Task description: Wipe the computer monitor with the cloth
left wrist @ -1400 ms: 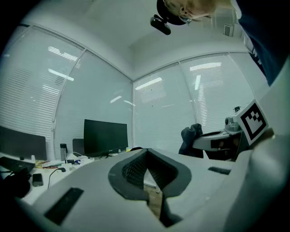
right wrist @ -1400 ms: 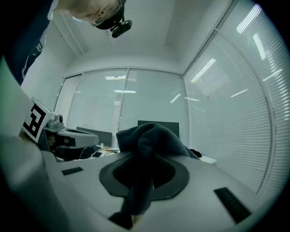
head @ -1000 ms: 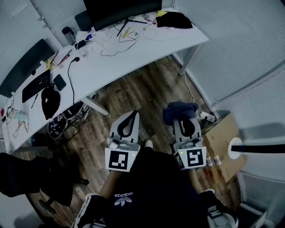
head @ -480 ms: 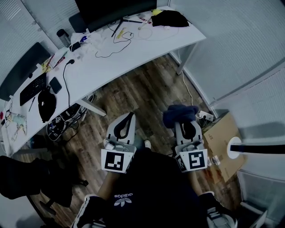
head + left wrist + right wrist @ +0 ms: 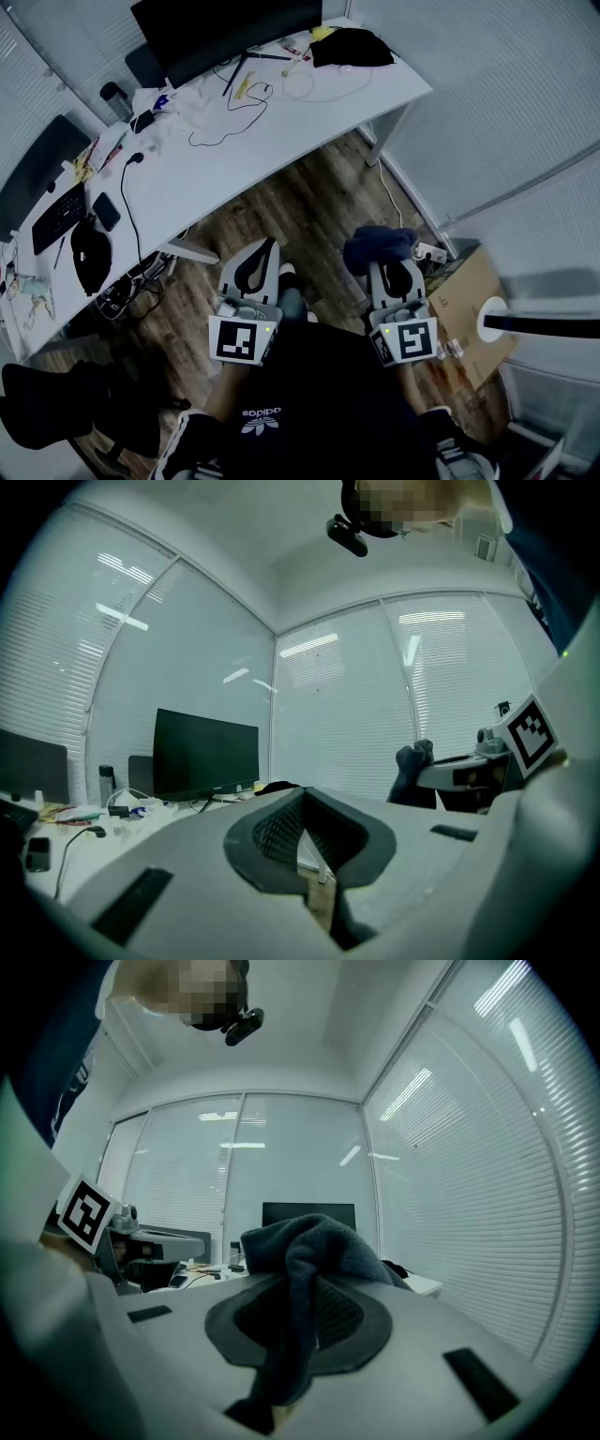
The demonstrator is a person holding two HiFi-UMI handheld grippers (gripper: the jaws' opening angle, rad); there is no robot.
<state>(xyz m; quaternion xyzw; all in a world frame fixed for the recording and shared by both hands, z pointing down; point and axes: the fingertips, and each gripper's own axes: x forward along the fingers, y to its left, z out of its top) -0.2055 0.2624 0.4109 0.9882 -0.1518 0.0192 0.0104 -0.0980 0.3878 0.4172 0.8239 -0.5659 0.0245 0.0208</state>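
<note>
A black computer monitor (image 5: 225,28) stands at the far edge of the white desk (image 5: 309,103), well ahead of both grippers; it is also in the left gripper view as the monitor (image 5: 204,754). My right gripper (image 5: 382,261) is shut on a dark blue cloth (image 5: 378,242), which bunches over its tips. In the right gripper view the cloth (image 5: 300,1260) drapes down between the jaws and hides part of the monitor (image 5: 309,1211). My left gripper (image 5: 269,244) is shut with nothing in it. Both are held over the wooden floor, close to the person's body.
On the desk lie a cable (image 5: 225,117), a black garment (image 5: 352,47), a phone (image 5: 106,211), a keyboard (image 5: 58,217) and a second monitor (image 5: 37,169). A cardboard box (image 5: 473,300) and power strip (image 5: 431,251) sit on the floor right. A dark chair (image 5: 56,403) is lower left.
The head view has shifted, so more of the monitor shows and the desk sits lower left. Both grippers keep their stance; the cloth stays in the right one.
</note>
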